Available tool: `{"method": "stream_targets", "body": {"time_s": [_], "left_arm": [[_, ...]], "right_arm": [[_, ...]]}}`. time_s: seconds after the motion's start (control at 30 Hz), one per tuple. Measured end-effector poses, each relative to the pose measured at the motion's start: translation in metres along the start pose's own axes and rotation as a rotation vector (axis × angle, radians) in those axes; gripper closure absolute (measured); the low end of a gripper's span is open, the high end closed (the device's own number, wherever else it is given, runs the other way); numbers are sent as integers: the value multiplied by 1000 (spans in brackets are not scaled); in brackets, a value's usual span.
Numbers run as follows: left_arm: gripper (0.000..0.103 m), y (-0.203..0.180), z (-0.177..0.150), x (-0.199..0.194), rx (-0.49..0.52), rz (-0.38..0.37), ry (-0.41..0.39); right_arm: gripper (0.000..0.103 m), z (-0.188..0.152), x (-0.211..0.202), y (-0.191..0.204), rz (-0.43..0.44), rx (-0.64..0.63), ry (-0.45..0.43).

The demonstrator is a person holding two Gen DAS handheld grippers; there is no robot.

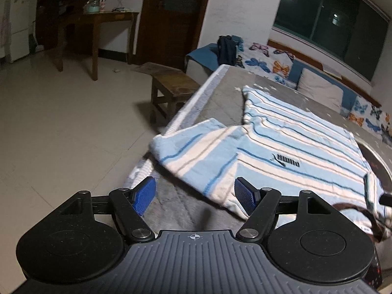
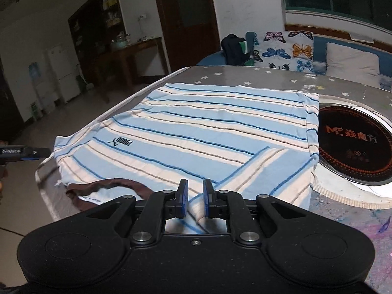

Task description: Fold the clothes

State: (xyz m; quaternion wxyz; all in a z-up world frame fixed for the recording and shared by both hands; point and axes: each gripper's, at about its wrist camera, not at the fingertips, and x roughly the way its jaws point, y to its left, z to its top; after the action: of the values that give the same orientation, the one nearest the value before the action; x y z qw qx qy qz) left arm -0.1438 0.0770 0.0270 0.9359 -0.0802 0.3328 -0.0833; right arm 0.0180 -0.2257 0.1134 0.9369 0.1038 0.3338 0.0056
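A light-blue and white striped T-shirt [image 2: 208, 127] with a brown collar [image 2: 105, 186] lies flat on the grey star-patterned table [image 2: 245, 76]. My right gripper [image 2: 195, 197] is shut on the shirt's sleeve, which is folded over the body. In the left wrist view the shirt [image 1: 294, 147] lies ahead and to the right, its other sleeve [image 1: 191, 144] spread toward the table's left edge. My left gripper [image 1: 194, 196] is open and empty just short of the shirt's near edge. The left gripper's tip [image 2: 29, 153] shows at the left in the right wrist view.
A round black cooktop [image 2: 355, 144] is set in the table right of the shirt. A wooden stool [image 1: 171, 90] stands on the tiled floor by the table's left edge. A butterfly-print sofa [image 2: 289, 49] and dark bag [image 2: 232, 49] are behind. A wooden desk [image 1: 103, 24] stands far left.
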Motion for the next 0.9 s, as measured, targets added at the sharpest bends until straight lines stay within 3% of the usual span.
{"method": "stream_targets", "body": {"time_s": [0.1,0.4,0.57,0.67,0.73,0.77,0.9], "left_arm": [[31,7,4,7,-45,14,2],[32,18,12,29,-111,45,31],[41,15,21,40,-83,56,32],[54,14,24,47,-71,77,28],[82,15,27,48,-82,73,26],[89,17,28,49,-96,66,30],[96,16,36,45,-112,32,2]], "right_arm": [[78,4,-15,-7,-35,5,-25],[76,-3,-12,-27,-105,25,26],[71,-8,-6,-25,-104,10,55],[70,-7,-7,-25,-106,5,54],[70,-6,-8,-24,-109,-4,54],[70,-5,-8,-24,-109,-7,55],[69,-4,-9,-26,-112,-10,56]]}}
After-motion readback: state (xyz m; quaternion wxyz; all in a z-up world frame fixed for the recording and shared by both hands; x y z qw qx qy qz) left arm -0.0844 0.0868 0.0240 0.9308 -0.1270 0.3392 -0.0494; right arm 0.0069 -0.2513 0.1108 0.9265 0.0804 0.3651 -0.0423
